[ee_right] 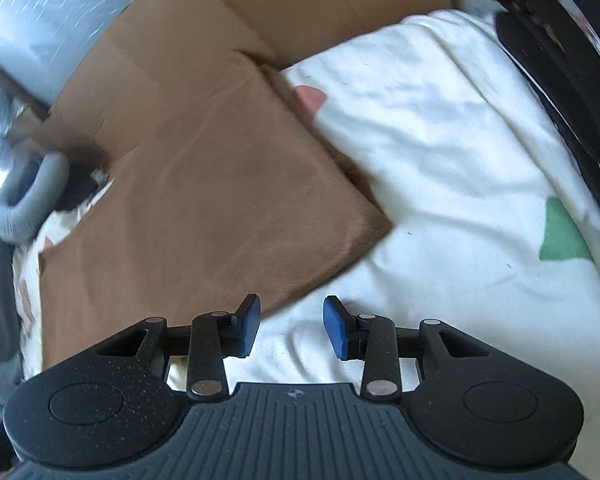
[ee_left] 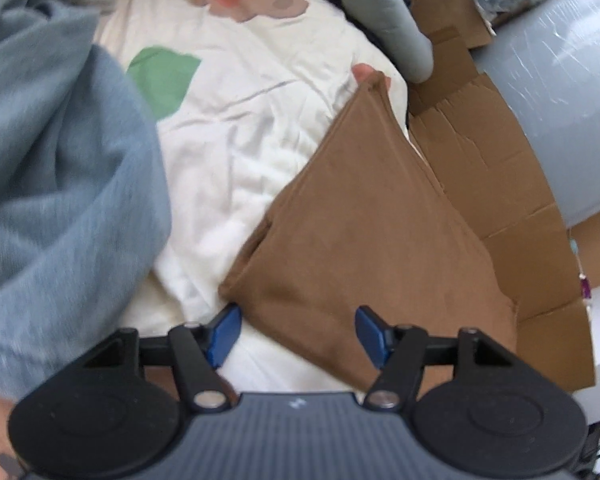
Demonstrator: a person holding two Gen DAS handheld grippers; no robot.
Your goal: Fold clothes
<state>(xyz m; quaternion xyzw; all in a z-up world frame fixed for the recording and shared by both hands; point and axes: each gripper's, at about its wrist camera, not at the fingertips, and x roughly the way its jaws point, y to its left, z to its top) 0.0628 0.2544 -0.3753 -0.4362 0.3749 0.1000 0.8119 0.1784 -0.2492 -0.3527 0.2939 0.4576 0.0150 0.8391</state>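
A folded brown garment (ee_left: 360, 220) lies flat on a white bed sheet (ee_left: 236, 152) printed with green and pink patches. My left gripper (ee_left: 298, 320) hovers over its near corner with the jaws wide apart, and the blue pads (ee_left: 224, 332) press on nothing. A bunched blue-grey garment (ee_left: 60, 160) fills the left of that view. In the right wrist view the same brown garment (ee_right: 204, 200) spreads left of centre. My right gripper (ee_right: 292, 320) is open at its near edge, over the white sheet (ee_right: 440, 160), with its left fingertip (ee_right: 250, 318) just over the brown cloth.
Flattened cardboard (ee_left: 480, 168) (ee_right: 260, 12) lies beyond the brown garment. A grey plastic-wrapped roll (ee_left: 560, 92) (ee_right: 40, 20) sits past it. A grey padded tube (ee_left: 388, 12) (ee_right: 28, 200) curls by the cardboard. A dark object (ee_right: 560, 100) borders the bed's far right.
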